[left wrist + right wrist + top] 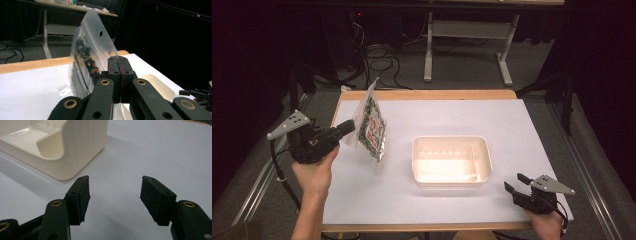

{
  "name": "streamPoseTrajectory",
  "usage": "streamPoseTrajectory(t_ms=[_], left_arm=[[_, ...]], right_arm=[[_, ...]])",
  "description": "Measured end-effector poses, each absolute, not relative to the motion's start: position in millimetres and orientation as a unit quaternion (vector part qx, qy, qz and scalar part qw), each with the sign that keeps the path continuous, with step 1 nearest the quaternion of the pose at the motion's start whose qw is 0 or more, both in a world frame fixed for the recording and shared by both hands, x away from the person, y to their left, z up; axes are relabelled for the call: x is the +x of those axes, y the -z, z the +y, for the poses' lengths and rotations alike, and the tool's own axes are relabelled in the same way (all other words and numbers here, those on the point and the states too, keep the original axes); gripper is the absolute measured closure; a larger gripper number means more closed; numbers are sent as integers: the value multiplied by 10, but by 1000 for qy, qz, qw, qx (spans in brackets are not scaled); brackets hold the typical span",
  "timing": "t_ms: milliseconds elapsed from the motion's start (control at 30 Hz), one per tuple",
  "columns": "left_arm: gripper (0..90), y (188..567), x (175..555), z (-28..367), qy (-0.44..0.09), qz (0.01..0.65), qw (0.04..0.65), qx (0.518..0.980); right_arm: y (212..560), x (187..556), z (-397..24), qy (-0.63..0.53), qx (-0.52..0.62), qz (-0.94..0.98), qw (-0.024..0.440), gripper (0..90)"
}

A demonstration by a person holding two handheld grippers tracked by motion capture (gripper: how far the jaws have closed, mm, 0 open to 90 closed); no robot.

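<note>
High view: we are pinching the clear snack bag (371, 125) by its edge in the left gripper (346, 128), its long axis upright off the table (462, 210). The empty cream tray (451, 160) is lying to that gripper's right. Our right gripper (515, 182) is resting spread, nearer the tray.

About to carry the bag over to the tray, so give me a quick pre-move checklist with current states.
1. Left gripper shut on the plastic bag: ok, jaws pinch its clear edge.
2. Bag clear of the table: ok by the high view, it hangs tilted above the white surface.
3. Tray free to receive: ok, nothing visible inside.
4. Path between bag and tray: ok, bare surface.
5. Right gripper out of the way: ok, open, beside the tray's near right corner.
6. Grip depth: cannot tell, only a thin edge is held.
</note>
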State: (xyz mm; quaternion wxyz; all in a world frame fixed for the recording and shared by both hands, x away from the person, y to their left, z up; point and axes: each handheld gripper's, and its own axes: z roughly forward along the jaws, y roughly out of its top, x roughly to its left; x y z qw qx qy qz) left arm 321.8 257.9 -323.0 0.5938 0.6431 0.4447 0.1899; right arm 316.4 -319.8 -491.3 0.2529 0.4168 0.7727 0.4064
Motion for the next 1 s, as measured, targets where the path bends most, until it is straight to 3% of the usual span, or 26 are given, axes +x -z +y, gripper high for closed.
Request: streamPoseTrajectory(t_ms=[1000], left_arm=[[900,2651,2983,2197,-193,346,601,694]], right_arm=[[4933,3193,-3224,-403,422,774,245,410]])
